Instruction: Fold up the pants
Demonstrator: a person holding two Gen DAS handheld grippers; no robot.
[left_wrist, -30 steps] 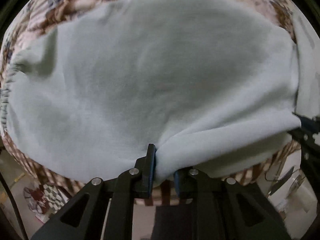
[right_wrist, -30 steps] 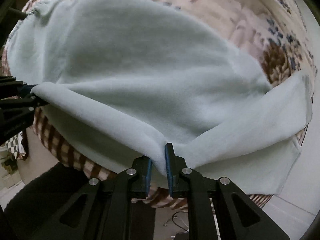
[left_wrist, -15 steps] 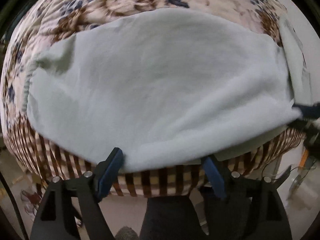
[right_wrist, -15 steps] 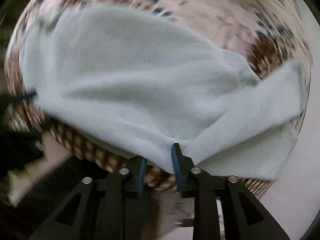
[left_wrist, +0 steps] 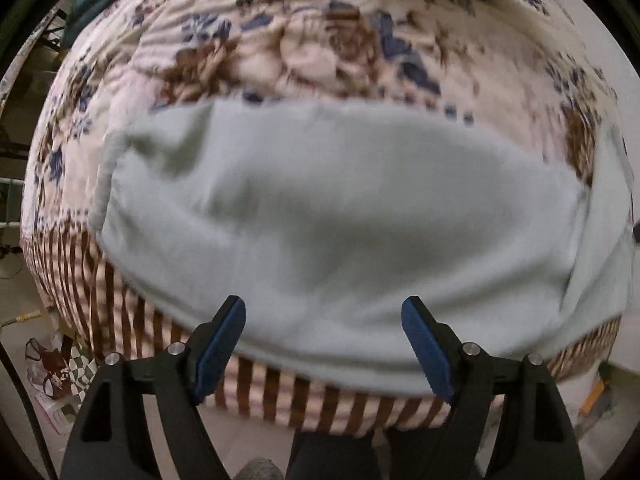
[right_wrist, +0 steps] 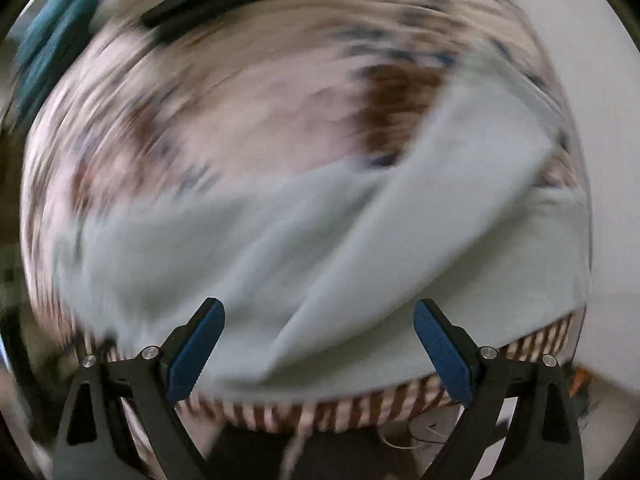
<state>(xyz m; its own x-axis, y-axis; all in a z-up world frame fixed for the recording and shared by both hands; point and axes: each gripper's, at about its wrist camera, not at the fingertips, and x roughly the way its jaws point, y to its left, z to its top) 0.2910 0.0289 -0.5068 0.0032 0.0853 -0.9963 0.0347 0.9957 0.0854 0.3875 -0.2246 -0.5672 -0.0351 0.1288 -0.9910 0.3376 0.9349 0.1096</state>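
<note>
Soft, matt fleece pants (left_wrist: 332, 216) lie on a printed cloth bedspread (left_wrist: 304, 52).

1. The left wrist view looks straight down along its fingers (left_wrist: 224, 344) from above the near edge of the bed (left_wrist: 304, 40), close over the pants (left_wrist: 320, 220).
2. The right wrist view also faces down, badly blurred, over the bed (right_wrist: 240, 120).
3. Both views share the pants (right_wrist: 280, 260) and the bed's striped edge.
</note>
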